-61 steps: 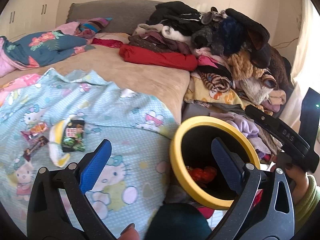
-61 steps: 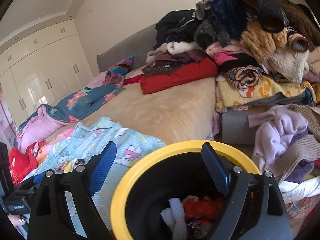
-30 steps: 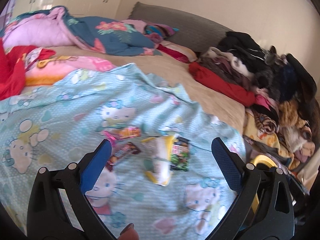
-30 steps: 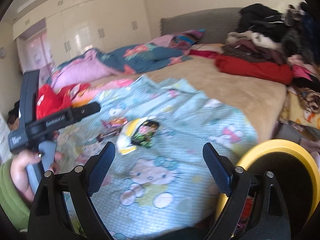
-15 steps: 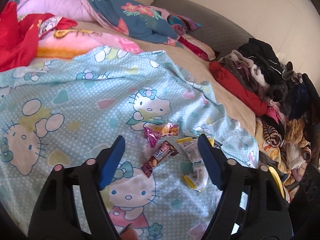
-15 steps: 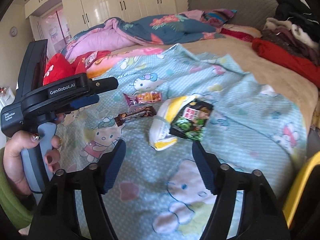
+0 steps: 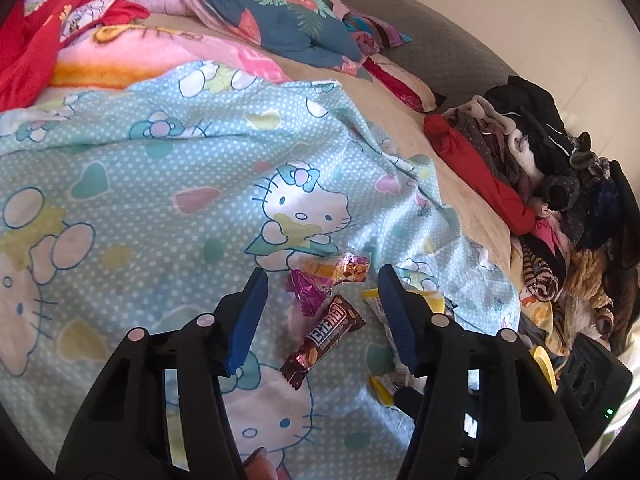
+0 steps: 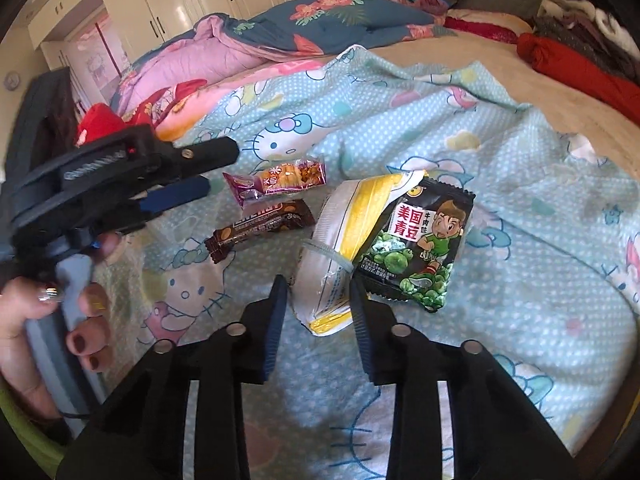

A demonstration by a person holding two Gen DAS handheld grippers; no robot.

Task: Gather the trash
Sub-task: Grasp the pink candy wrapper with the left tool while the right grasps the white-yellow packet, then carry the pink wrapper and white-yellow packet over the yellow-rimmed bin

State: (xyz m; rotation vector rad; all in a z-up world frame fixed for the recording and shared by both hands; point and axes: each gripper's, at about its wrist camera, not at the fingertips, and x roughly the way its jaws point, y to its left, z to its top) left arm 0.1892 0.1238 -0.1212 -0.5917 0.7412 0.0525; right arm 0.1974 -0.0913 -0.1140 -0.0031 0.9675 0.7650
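Note:
Several wrappers lie on the Hello Kitty sheet. A brown candy bar wrapper and a purple-orange snack wrapper lie between the open fingers of my left gripper. In the right wrist view the same bar and snack wrapper lie beside a white-yellow wrapper and a black green-pea packet. My right gripper is open, with its fingertips either side of the white-yellow wrapper's near end. The left gripper shows at the left, hovering by the bar.
The yellow rim of the bin peeks out at the lower right of the left wrist view. A pile of clothes lines the bed's right side. Quilts and pillows lie at the bed's head. White wardrobes stand behind.
Both grippers swung away from the yellow bin toward the wrappers on the sheet and came down close. Both jaws have narrowed, the right more, and remain open.

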